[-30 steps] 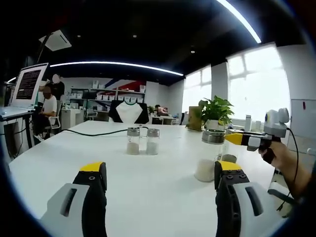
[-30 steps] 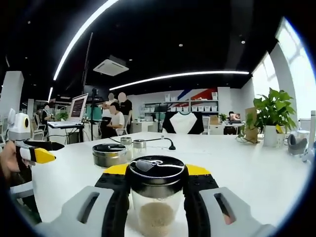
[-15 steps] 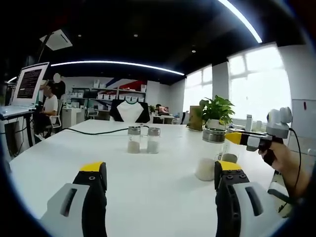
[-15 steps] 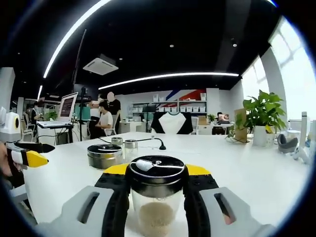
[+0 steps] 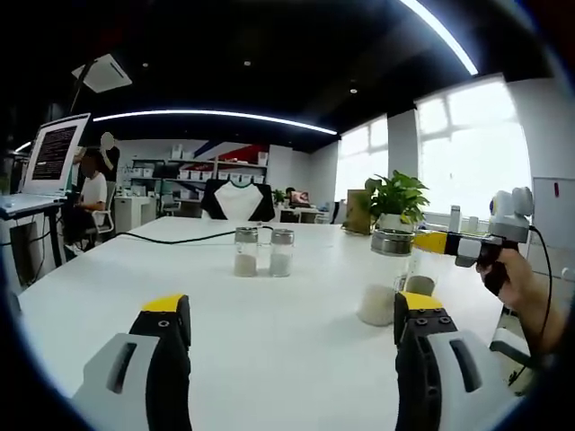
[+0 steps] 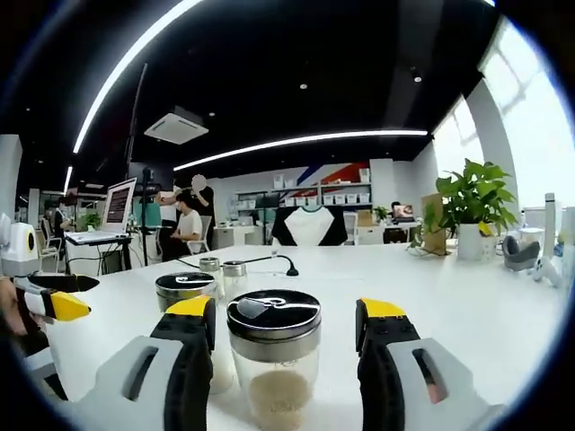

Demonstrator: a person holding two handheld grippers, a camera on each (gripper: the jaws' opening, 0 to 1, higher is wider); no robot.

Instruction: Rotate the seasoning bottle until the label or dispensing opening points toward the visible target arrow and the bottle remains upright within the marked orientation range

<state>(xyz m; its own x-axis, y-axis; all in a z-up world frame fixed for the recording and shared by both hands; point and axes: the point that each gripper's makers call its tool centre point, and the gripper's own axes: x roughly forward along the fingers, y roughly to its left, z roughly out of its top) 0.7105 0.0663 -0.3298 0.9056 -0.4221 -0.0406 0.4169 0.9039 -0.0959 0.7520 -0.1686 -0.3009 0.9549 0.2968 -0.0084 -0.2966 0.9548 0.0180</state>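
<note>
Here the seasoning bottle (image 6: pixel 273 364) is shown upright on the white bench (image 6: pixel 467 314), between the spread jaws of the right claw (image 6: pixel 286 316), which are parted and clear of its glass, presumably so it can be regripped for turning. The left claw (image 5: pixel 287 314) is likewise held spread, over bare bench. The bottle is clear glass with pale granules at the bottom and a dark metal flip-top lid.

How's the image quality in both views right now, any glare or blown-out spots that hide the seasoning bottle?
Left gripper view: the windows at right are blown out, and the seasoning bottle stands backlit against them but readable. Right gripper view: the bottle is close and sharp between the jaws, with a small highlight on its lid; fisheye bends the ceiling light strip.
</note>
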